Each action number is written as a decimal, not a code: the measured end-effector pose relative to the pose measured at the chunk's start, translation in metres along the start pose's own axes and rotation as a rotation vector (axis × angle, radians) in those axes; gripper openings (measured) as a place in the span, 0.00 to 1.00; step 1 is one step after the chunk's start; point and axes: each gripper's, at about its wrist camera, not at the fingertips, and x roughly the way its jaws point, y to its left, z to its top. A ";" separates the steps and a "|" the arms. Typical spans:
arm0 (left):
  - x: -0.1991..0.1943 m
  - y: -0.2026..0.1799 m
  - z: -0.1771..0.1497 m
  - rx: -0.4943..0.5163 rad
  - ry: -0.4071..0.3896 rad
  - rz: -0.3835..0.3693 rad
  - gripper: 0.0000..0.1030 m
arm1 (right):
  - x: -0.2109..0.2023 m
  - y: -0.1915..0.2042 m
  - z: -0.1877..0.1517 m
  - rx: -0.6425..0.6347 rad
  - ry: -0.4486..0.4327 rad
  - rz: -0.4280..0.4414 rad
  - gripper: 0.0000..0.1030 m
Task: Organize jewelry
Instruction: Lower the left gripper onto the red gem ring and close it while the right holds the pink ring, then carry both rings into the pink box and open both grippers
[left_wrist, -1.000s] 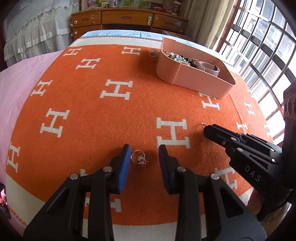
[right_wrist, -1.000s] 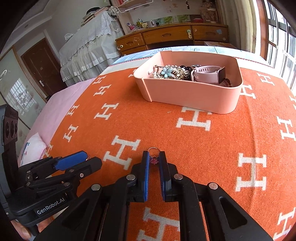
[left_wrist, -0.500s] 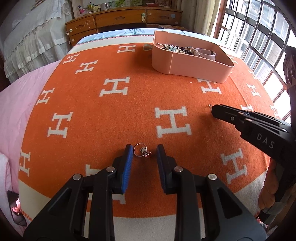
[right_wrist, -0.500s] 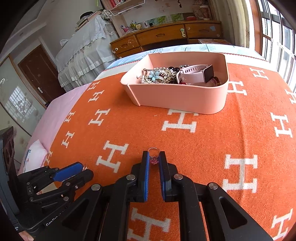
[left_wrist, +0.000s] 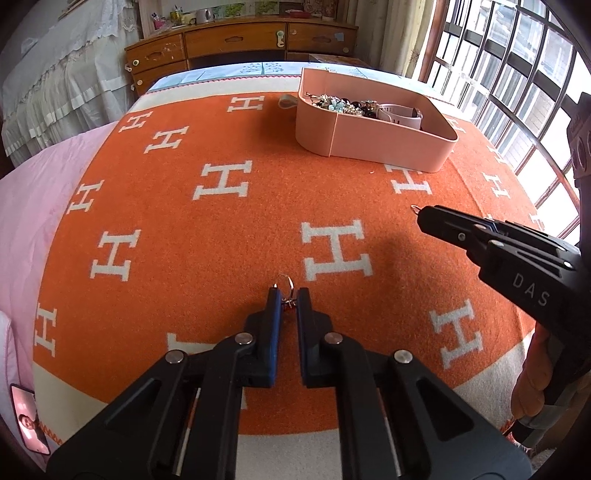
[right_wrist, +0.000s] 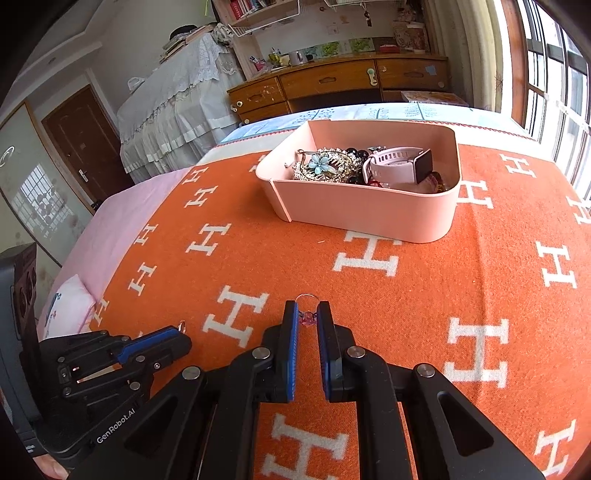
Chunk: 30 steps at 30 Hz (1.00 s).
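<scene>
On the orange blanket (left_wrist: 221, 240), my left gripper (left_wrist: 288, 295) has its jaws closing on a small silver ring with a red charm (left_wrist: 285, 283); the pads press on the charm and the hoop sticks out ahead. My right gripper (right_wrist: 306, 314) is shut on a second silver ring with a pink charm (right_wrist: 306, 318), held just above the blanket. Each gripper shows in the other's view: the right gripper (left_wrist: 423, 214) at right, the left gripper (right_wrist: 181, 334) at lower left. The pink box (right_wrist: 369, 214) holds a blue-flower brooch (right_wrist: 321, 164) and a pink watch (right_wrist: 395, 168).
The pink box (left_wrist: 388, 147) stands far right on the blanket, near the window side. A wooden dresser (left_wrist: 240, 44) lies beyond the bed's far end. A pink sheet (left_wrist: 33, 203) borders the blanket on the left, with a small pink item (left_wrist: 27, 421) at its near edge.
My left gripper's jaws have come together on the ring with the red charm, which earlier lay loose between them. My right gripper stays shut on its ring.
</scene>
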 end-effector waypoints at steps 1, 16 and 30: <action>-0.001 0.001 0.000 -0.004 -0.004 -0.005 0.06 | -0.001 0.000 0.001 0.001 -0.004 0.000 0.10; -0.068 -0.025 0.074 0.109 -0.202 -0.058 0.06 | -0.059 -0.010 0.050 -0.002 -0.115 -0.001 0.10; -0.033 -0.067 0.231 0.182 -0.255 -0.114 0.06 | -0.072 -0.069 0.185 0.129 -0.165 -0.053 0.10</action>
